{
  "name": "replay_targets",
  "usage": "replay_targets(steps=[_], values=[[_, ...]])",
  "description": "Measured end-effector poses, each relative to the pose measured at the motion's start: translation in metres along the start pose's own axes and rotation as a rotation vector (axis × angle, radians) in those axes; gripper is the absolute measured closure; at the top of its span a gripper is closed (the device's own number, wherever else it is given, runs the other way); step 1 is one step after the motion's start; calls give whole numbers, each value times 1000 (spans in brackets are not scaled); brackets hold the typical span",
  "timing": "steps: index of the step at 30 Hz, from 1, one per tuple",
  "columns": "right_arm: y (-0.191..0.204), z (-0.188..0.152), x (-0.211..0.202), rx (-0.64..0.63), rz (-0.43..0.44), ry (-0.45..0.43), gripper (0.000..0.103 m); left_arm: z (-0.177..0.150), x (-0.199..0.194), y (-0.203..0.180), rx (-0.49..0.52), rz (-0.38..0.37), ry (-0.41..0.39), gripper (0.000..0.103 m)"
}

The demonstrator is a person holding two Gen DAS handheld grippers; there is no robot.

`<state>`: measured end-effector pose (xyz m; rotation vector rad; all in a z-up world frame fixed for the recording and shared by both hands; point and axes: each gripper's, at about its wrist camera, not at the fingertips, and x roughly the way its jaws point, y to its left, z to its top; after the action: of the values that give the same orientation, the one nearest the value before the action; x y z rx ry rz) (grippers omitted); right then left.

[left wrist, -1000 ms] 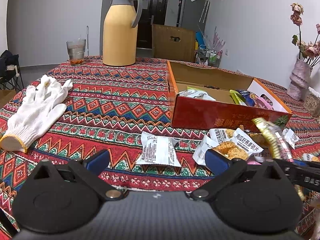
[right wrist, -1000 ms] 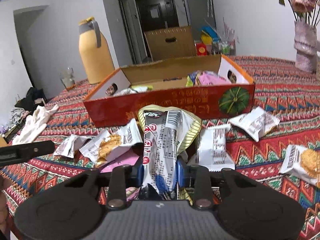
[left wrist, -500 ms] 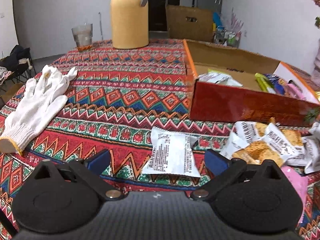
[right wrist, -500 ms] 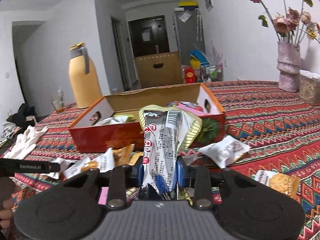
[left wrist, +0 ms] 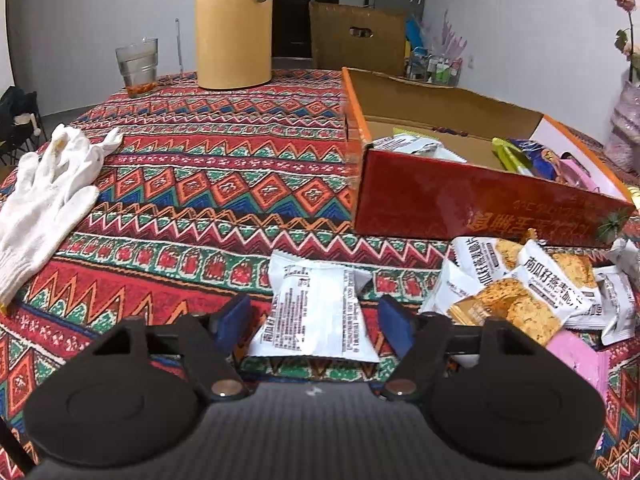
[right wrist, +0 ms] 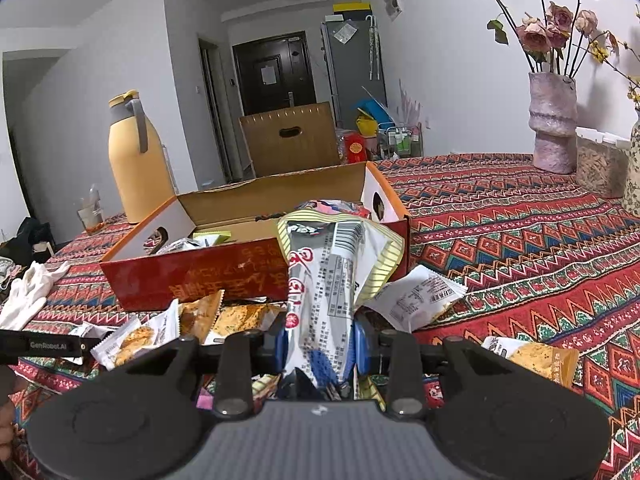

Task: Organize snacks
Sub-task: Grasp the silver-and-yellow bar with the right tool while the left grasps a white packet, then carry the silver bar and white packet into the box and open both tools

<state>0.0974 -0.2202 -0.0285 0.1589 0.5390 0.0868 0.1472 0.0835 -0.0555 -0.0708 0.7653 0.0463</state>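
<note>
1. Left view: on a patterned tablecloth (left wrist: 208,184), my left claw (left wrist: 316,320) is spread wide around a white snack packet (left wrist: 316,312), ready to grasp it.
2. Right view: my right claw (right wrist: 320,344) grips a silver snack packet (right wrist: 324,292) upright before the red box (right wrist: 192,276), probably its destination.

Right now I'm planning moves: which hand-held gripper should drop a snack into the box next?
Right hand-held gripper: it is shut on a snack packet, facing the red box. Left is open, empty.
</note>
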Motion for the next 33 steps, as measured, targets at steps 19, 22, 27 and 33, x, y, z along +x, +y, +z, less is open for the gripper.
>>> replay_targets(steps=[19, 22, 27, 33], values=[[-3, -1, -9, -3, 9, -10, 72, -1, -25, -9, 44, 2, -81, 56], [-2, 1, -10, -10, 11, -18, 72, 1, -32, -13, 44, -5, -96, 56], [0, 8, -11, -29, 13, -36, 72, 7, -46, -23, 51, -20, -131, 56], [3, 21, -7, -42, 25, -57, 72, 21, -56, -36, 41, -42, -165, 56]])
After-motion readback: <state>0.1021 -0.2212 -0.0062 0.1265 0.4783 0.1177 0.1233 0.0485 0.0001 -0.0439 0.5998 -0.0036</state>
